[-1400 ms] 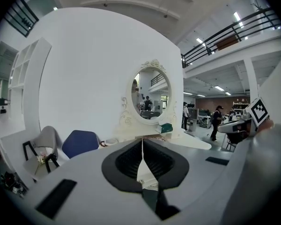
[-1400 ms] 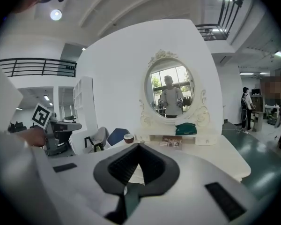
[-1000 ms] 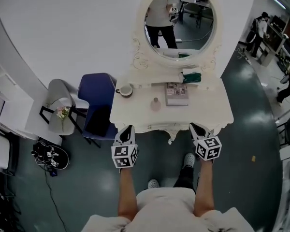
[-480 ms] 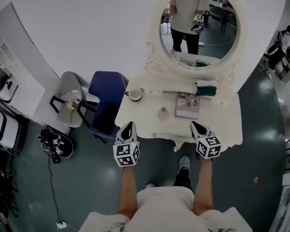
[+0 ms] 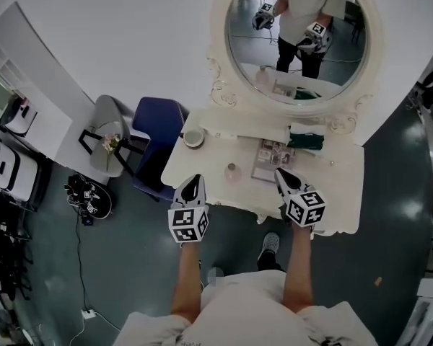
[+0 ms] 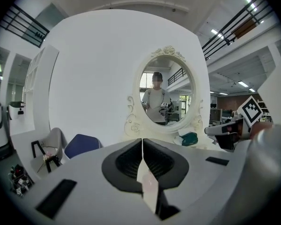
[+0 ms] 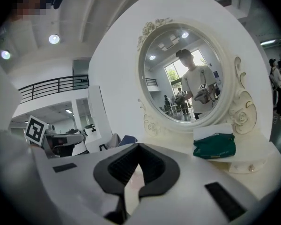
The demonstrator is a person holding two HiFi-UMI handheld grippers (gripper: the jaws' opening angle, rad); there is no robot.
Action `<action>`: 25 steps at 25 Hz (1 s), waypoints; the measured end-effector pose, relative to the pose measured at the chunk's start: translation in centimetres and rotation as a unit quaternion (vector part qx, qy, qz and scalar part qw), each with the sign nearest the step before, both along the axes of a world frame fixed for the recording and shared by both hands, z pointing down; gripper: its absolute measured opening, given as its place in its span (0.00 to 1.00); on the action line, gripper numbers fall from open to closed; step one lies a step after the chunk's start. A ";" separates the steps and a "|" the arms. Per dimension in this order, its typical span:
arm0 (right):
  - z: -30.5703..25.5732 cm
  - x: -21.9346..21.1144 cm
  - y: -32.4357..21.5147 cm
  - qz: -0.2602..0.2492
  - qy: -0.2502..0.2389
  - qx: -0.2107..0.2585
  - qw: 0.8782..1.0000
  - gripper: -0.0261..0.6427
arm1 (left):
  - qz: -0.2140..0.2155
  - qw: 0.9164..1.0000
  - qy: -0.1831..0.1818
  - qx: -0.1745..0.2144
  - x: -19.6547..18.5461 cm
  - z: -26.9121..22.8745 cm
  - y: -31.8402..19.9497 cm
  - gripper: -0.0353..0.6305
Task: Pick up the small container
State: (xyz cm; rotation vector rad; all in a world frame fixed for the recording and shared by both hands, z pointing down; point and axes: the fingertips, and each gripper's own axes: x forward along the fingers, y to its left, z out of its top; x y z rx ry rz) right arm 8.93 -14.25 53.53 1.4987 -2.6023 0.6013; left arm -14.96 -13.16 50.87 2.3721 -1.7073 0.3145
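The left gripper point(image 5: 192, 184) and right gripper point(image 5: 281, 175) were held with jaws closed and empty, while the small container point(image 5: 232, 171) was left untouched between them on the dressing table point(image 5: 332, 186).

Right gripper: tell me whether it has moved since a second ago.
Yes. The right gripper has advanced past the dressing table's front edge, over its top.

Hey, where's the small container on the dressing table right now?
In the head view, the small container stands left of centre on the white dressing table, the booklet to its right, the cup further back-left, just beyond the left tongs.
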 end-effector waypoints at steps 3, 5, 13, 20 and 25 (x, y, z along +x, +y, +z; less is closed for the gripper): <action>-1.0 1.4 -2.0 -0.024 0.000 0.015 1.000 0.06 | -0.011 1.000 0.005 -0.004 2.5 0.7 -0.9 0.10; -1.3 2.2 -3.1 -0.037 -0.004 0.023 0.999 0.06 | -0.019 1.000 0.006 -0.007 4.0 1.1 -1.5 0.10; 1.7 4.4 -5.4 -0.083 -0.013 -0.004 0.996 0.06 | -0.051 0.999 -0.002 -0.011 8.0 2.1 -2.4 0.10; 1.6 3.6 -6.4 -0.124 -0.023 0.005 0.992 0.06 | -0.075 0.997 -0.005 -0.016 8.7 2.3 -2.5 0.10; 1.3 1.3 -6.7 -0.157 -0.032 0.017 0.987 0.06 | -0.090 0.996 -0.010 -0.015 7.8 2.4 -2.6 0.10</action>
